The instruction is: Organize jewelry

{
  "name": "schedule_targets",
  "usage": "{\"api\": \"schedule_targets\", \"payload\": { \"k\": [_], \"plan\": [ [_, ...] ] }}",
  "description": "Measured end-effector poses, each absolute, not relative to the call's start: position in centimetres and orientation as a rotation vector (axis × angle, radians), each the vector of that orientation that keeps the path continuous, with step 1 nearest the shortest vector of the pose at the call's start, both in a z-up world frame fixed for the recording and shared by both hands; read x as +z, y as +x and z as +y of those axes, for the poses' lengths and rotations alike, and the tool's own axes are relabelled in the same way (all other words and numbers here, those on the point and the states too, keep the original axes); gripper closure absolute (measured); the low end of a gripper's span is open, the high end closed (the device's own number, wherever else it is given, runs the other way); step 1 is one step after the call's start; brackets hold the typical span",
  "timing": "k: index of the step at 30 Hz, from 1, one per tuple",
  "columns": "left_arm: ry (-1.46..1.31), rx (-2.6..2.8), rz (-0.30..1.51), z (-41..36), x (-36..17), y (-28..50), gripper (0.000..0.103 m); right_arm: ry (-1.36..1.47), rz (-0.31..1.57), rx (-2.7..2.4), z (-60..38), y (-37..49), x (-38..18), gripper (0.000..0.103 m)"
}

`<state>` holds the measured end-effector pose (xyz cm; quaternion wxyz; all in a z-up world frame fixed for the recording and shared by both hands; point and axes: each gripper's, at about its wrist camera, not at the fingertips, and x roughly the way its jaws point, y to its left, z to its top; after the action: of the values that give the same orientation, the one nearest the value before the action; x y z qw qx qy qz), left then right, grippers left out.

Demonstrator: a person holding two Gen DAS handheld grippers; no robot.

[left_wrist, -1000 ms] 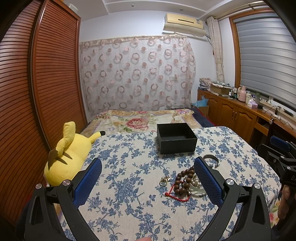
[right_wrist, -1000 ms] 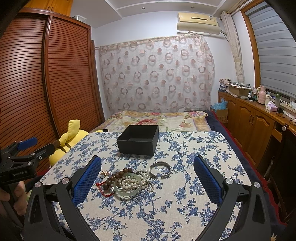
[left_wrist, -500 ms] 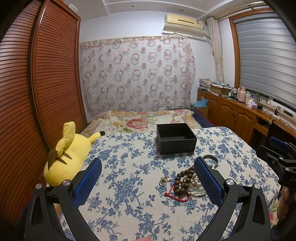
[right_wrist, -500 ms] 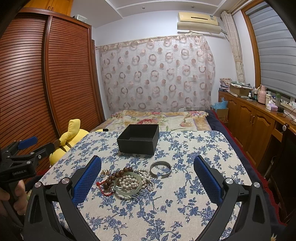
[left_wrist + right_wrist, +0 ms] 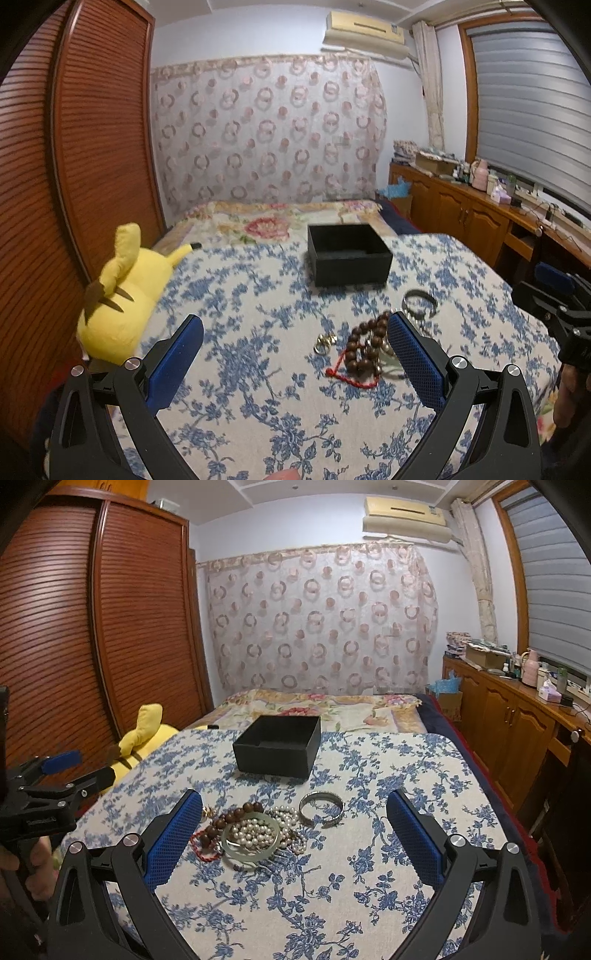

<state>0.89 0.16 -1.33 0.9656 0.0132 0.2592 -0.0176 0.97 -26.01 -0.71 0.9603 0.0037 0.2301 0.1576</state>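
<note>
An open black box [image 5: 349, 254] [image 5: 277, 746] stands on the blue-flowered tablecloth [image 5: 258, 332]. In front of it lies a pile of jewelry: brown wooden beads [image 5: 364, 341] [image 5: 236, 814] on a red cord [image 5: 351, 376], small gold rings [image 5: 324, 341], pearls [image 5: 253, 832] inside a pale jade bangle [image 5: 251, 849], and a silver bangle [image 5: 419, 301] [image 5: 321, 806]. My left gripper [image 5: 295, 332] hangs open above the cloth, left of the pile, with nothing between its pads. My right gripper [image 5: 295, 812] is open too, and the pile lies between its fingers farther ahead.
A yellow plush toy [image 5: 122, 295] lies at the table's left edge. Behind the table is a bed [image 5: 317, 709] with a flowered cover and a curtain. Wooden cabinets [image 5: 517, 731] line the right wall, a slatted wardrobe [image 5: 74, 166] the left.
Both grippers have shifted only slightly. The left view has drifted a little so the jewelry sits marginally farther left in it. Nothing was picked up.
</note>
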Motion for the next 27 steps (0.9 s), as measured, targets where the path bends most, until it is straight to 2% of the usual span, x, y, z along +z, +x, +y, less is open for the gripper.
{"api": "schedule_targets", "payload": {
  "k": [5,15,21,23,24,27],
  "plan": [
    [0.026,-0.073,0.585,0.1,-3.5,2.0,0.006,-0.015,0.514,0.338,-26.8,2.8,-1.7,0.016],
    [0.023,-0.144,0.672,-0.1,-6.8,3.8,0.006,-0.106,0.627,0.394,-27.0,7.8,-5.1,0.052],
    [0.014,-0.19,0.704,-0.5,-7.8,4.8,0.007,-0.147,0.735,0.424,-26.9,12.8,-7.2,0.066],
    [0.014,-0.209,0.713,-0.7,-8.0,5.1,0.008,-0.148,0.776,0.429,-26.9,14.6,-7.9,0.07],
    [0.009,-0.228,0.721,-0.8,-8.2,5.3,0.011,-0.148,0.795,0.432,-26.9,15.5,-8.2,0.075],
    [0.001,-0.265,0.746,-1.2,-8.6,6.0,0.018,-0.171,0.835,0.437,-26.6,17.4,-9.0,0.08]
  ]
}}
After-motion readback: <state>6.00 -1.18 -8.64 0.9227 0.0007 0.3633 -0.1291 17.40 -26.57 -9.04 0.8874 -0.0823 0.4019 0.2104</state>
